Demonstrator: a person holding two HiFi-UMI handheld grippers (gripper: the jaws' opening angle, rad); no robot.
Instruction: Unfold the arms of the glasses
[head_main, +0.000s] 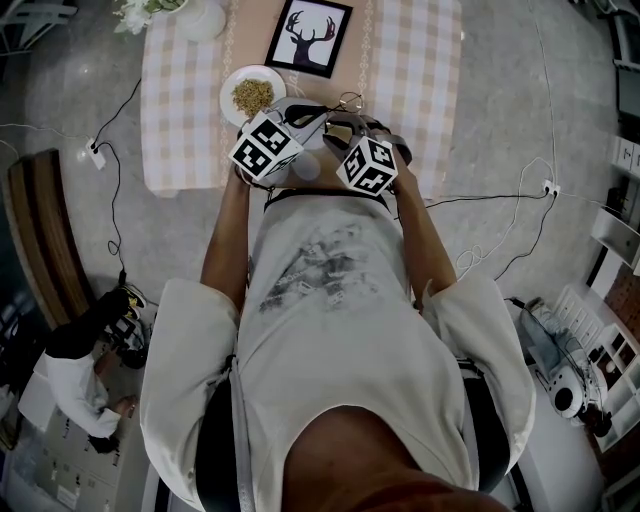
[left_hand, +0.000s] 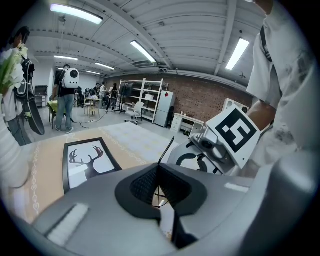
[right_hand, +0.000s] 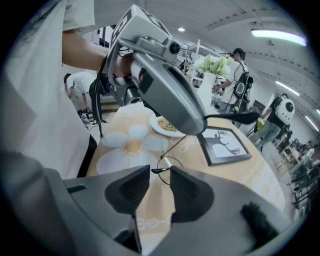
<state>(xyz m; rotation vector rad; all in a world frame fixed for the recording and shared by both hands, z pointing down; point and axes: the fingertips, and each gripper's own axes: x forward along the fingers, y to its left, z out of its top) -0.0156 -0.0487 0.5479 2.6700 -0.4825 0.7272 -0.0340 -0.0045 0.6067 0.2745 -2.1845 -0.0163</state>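
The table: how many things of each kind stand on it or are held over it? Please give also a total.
Glasses: 1
Plate of food: 1
Framed deer picture: 1
Vase of flowers: 1
Flower-shaped mat: 1
Total: 5

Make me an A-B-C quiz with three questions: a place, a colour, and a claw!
1. Where is the black-framed deer picture? A on the table; B on the floor; C on a shelf.
2. What colour is the round plate of grains? A red; B white; C blue.
3. How is the right claw? A open; B gripping a plate; C gripping a vase.
Answers: A, it lies on the tan table runner; B, its rim is white; A, its pads stand apart by the thin wire glasses.
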